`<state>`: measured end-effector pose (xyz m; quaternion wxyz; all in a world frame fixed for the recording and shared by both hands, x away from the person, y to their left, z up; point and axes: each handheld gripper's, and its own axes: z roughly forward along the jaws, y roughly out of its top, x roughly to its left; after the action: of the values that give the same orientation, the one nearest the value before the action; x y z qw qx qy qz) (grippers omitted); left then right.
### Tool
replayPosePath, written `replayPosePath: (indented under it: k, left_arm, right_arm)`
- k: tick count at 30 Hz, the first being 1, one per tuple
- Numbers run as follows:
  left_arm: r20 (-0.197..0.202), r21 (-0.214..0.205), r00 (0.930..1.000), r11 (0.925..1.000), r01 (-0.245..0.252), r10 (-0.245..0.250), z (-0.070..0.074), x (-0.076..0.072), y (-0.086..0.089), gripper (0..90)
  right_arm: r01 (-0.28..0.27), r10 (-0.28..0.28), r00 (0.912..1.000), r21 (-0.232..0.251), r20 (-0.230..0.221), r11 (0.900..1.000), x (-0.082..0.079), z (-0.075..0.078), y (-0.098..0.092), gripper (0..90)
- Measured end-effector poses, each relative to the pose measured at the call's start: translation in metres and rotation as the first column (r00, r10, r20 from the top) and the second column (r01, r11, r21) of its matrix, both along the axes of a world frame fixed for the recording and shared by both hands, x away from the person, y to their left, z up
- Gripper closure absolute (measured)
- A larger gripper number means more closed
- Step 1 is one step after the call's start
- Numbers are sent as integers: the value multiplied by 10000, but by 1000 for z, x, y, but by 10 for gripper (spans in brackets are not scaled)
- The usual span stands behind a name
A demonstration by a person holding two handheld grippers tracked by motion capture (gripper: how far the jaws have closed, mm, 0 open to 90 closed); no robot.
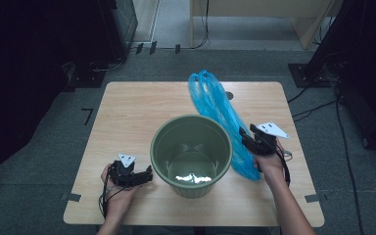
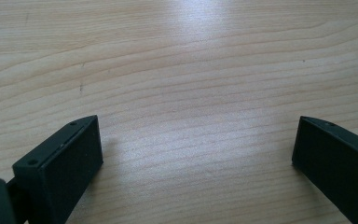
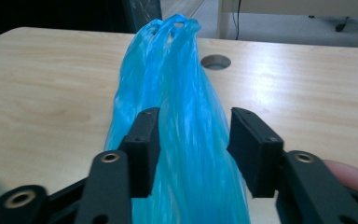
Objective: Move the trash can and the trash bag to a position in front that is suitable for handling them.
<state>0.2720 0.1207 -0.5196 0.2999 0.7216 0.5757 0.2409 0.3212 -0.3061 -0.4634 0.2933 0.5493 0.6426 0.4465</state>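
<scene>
Where blue bag point(image 3: 186, 140) passes, right claw point(image 3: 193, 149) gapes (unpinched).

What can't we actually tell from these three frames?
- Whether the right tongs pinch the blue bag: right gripper view, motion blur at the pads.
- The bag's lower end: high view, partly behind the green bin and the hand.
- The bin's floor: high view, glare.
- What lies beyond the left tongs: left gripper view, cut off by frame edges.

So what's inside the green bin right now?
Nothing that shows: the green bin stands with a bare wall and only a glare patch on its floor. The near wall hides a strip of that floor. The blue bag lies outside, beside the bin.
</scene>
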Motion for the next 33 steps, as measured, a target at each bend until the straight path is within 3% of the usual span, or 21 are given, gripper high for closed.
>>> replayPosePath:
  k: [1, 3, 4, 5, 10, 13, 17, 19, 21, 23, 24, 26, 28, 29, 31, 33]
  left_arm:
    - [4, 4, 10000, 10000, 3, -3, 0, 0, 0, 10]
    - [4, 5, 10000, 10000, 5, -5, 0, 0, 0, 10]
    - [2, 6, 10000, 10000, 5, -5, 0, 0, 0, 10]
    - [8, 7, 10000, 10000, 16, -16, 0, 0, 0, 10]
    - [14, 4, 10000, 10000, 14, -14, 0, 0, 0, 10]
    - [12, -9, 10000, 10000, 15, -15, 0, 0, 0, 10]
    - [6, 7, 10000, 10000, 26, -26, 0, 0, 0, 10]
    - [-1, 8, 10000, 10000, 27, -27, 0, 0, 0, 10]
    - [-1, 5, 10000, 10000, 23, -23, 0, 0, 0, 10]
    - [1, 8, 10000, 10000, 25, -25, 0, 0, 0, 10]
    - [0, 9, 10000, 10000, 27, -27, 0, 0, 0, 10]
    - [0, 6, 10000, 10000, 24, -24, 0, 0, 0, 10]
    - [0, 7, 10000, 10000, 23, -23, 0, 0, 0, 10]
    - [0, 7, 10000, 10000, 23, -23, 0, 0, 0, 10]
    - [1, 8, 10000, 10000, 22, -22, 0, 0, 0, 10]
    - [1, 7, 10000, 10000, 22, -22, 0, 0, 0, 11]
  right_arm:
    - [-235, 233, 9995, -75, -232, 9997, 18, -1, 4, 374]
    - [-195, 178, 9986, -334, -503, 9993, 30, -5, 9, 264]
    - [-195, 178, 9986, -334, -503, 9993, 30, -5, 9, 264]
    - [-96, 48, 9956, -511, -934, 9986, 43, -12, 16, 201]
    - [-129, 10, 9926, -978, -1213, 9951, 55, -29, 25, 270]
    - [-14, -94, 9888, -717, -1493, 9974, 55, -38, 25, 283]
    - [148, -304, 9862, -962, -1626, 9953, 44, -49, 24, 258]
    - [674, -873, 9815, -1190, -1706, 9906, 35, -53, 22, 235]
    - [1139, -1353, 9701, -1145, -2014, 9869, 24, -57, 18, 217]
    - [1484, -1692, 9685, -1222, -1827, 9813, 12, -57, 15, 217]
    - [1970, -2221, 9577, -1454, -1830, 9696, 1, -57, 14, 217]
    - [2154, -2413, 9528, -1502, -1841, 9649, -4, -57, 13, 218]
    - [2565, -2827, 9409, -1527, -1864, 9544, -15, -57, 10, 218]
    - [2952, -3230, 9256, -1580, -1971, 9423, -27, -58, 9, 216]
    - [3074, -3361, 9166, -1558, -2164, 9387, -37, -58, 8, 210]
    - [3045, -3361, 9141, -1632, -2269, 9384, -41, -57, 8, 203]
